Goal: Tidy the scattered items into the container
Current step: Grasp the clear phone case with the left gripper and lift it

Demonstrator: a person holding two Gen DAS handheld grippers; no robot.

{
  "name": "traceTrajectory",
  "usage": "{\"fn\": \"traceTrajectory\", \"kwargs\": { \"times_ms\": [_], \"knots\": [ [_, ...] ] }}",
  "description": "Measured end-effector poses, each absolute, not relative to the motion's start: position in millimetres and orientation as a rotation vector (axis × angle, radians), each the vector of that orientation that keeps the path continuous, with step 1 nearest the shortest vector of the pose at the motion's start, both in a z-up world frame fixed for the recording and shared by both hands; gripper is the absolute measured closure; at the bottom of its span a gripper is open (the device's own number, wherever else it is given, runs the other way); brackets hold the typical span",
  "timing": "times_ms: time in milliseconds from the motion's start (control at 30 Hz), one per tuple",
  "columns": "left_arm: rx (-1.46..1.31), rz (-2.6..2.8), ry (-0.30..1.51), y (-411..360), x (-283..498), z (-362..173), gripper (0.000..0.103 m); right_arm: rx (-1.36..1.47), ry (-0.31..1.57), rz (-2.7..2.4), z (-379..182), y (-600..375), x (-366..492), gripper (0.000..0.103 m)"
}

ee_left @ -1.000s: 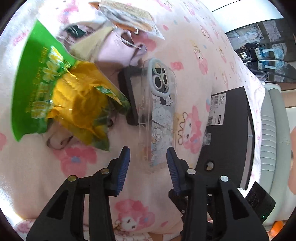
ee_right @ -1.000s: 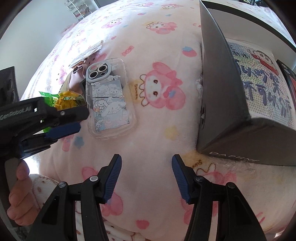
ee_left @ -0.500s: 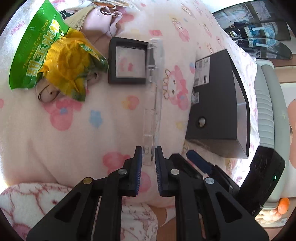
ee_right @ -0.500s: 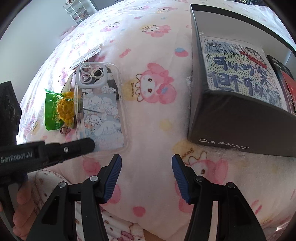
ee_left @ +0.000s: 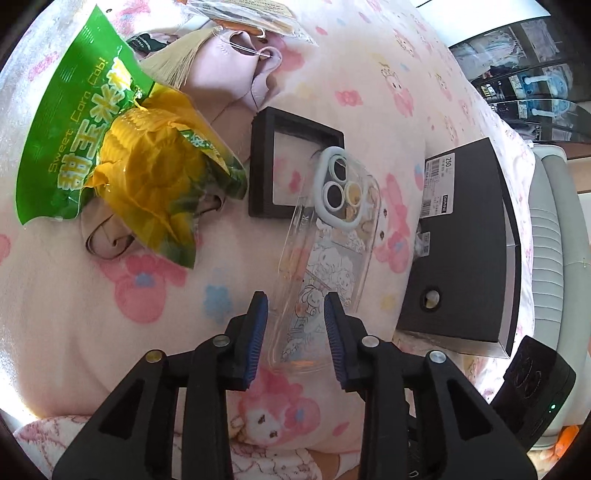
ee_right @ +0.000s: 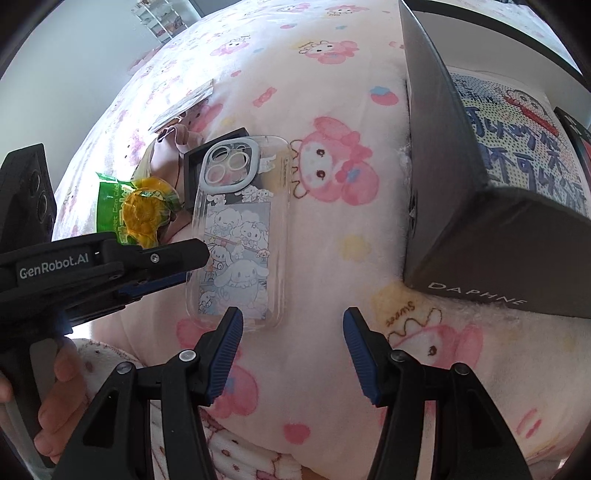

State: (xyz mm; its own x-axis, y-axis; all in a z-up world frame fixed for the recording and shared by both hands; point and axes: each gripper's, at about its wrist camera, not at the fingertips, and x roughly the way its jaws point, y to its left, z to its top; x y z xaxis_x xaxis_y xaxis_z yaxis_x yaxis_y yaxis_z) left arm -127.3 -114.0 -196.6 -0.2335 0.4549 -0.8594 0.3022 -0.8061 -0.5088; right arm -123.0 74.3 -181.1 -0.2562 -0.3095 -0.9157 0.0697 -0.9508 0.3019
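A clear phone case (ee_left: pixel 332 251) with cartoon prints lies flat on the pink blanket, its lower end between the fingers of my left gripper (ee_left: pixel 295 306). The jaws are opening and the pads do not press on the case. In the right wrist view the left gripper (ee_right: pixel 195 264) hovers at the left edge of the case (ee_right: pixel 240 236). My right gripper (ee_right: pixel 293 321) is open over bare blanket, just below the case. The black box (ee_right: pixel 461 206) stands to the right, with a printed item (ee_right: pixel 517 147) inside.
A green and yellow corn snack packet (ee_left: pixel 110 155), a pink face mask (ee_left: pixel 229 66), a small black frame (ee_left: pixel 295 122) and a flat packet (ee_left: pixel 251 11) lie beyond the case. A person's hand (ee_right: pixel 55 406) holds the left gripper. The black box (ee_left: pixel 469 240) sits near the bed's edge.
Half a second ago the left gripper was shut on the case's edge and held it upright; now the jaws have parted and the case lies flat again. The right gripper stayed put.
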Motion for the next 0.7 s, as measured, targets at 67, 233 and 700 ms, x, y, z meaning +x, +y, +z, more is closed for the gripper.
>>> {"fn": "traceTrajectory", "kwargs": {
  "times_ms": [67,233,700],
  "knots": [
    [-1.873,2.185,-0.947,-115,-128,-199,0.072,1.751,-0.327,-2.288,-188,75,-130,0.050],
    [-1.885,2.164,-0.971,-113,-130,-205,0.072,1.714,-0.294,-2.308,-199,66,-141,0.050],
    [-1.859,2.198,-0.784,-90,-117,-190,0.060,1.675,-0.392,-2.113,-178,56,-111,0.053]
  ]
}}
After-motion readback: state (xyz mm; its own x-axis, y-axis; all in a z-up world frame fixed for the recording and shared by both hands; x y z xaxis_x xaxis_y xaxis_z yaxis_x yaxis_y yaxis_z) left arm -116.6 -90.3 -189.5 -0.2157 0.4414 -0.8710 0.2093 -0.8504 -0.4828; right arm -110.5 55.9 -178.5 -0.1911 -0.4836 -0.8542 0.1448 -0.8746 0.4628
